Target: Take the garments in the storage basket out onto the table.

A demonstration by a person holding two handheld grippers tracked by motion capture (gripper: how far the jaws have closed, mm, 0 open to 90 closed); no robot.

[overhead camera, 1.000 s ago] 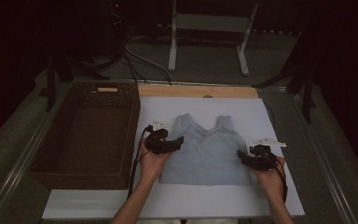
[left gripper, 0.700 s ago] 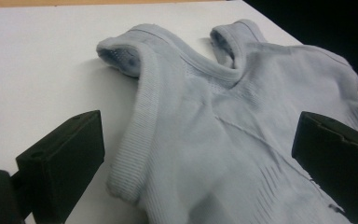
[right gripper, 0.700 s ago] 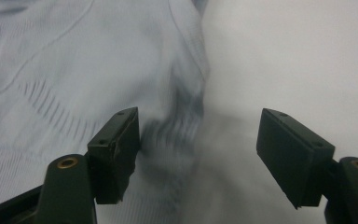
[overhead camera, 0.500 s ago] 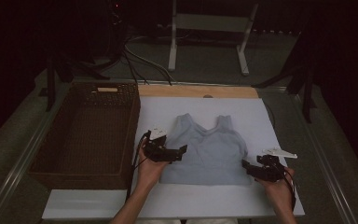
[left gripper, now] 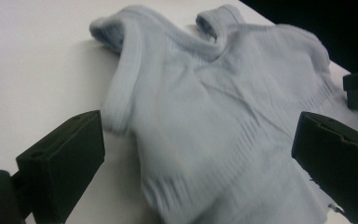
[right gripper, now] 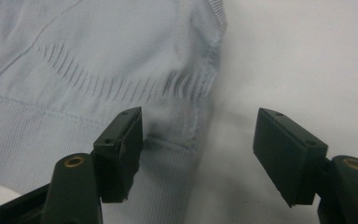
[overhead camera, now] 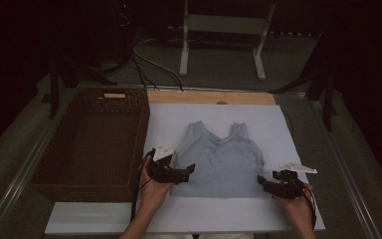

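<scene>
The left gripper (overhead camera: 183, 172) sits at the lower centre-left of the high view, at the left lower edge of the pale blue tank top (overhead camera: 219, 159). Its jaws have just been opening and now stand spread wide and released; in the left gripper view the two black pads frame the garment (left gripper: 223, 116) with nothing pressed between them, one over bare board, the other over the hem.

The right gripper (overhead camera: 266, 183) lies at the lower right of the high view, at the top's right lower corner. Its jaws have opened over the last second and eased back a little since. In the right gripper view they stand apart and unclenched: the left pad (right gripper: 121, 149) hangs over the ribbed hem of the top (right gripper: 88, 70), the right pad (right gripper: 286, 151) over plain white board. Whether the left pad actually rests on the cloth is hard to say, since shadow hides the contact.

The tank top lies flat in the middle of the white board (overhead camera: 288, 129), straps toward the top of the frame and hem toward the person, whose forearms enter from the bottom edge.

The board rests on a grey table (overhead camera: 348, 164), with a strip of bare wood (overhead camera: 209, 97) along its far edge. A dark wicker basket (overhead camera: 92, 144) stands just beside the board at the left of the frame. Beyond the table the room is dark; a white metal stand (overhead camera: 224, 40) and loose cables (overhead camera: 149, 59) show on the floor at the top.
</scene>
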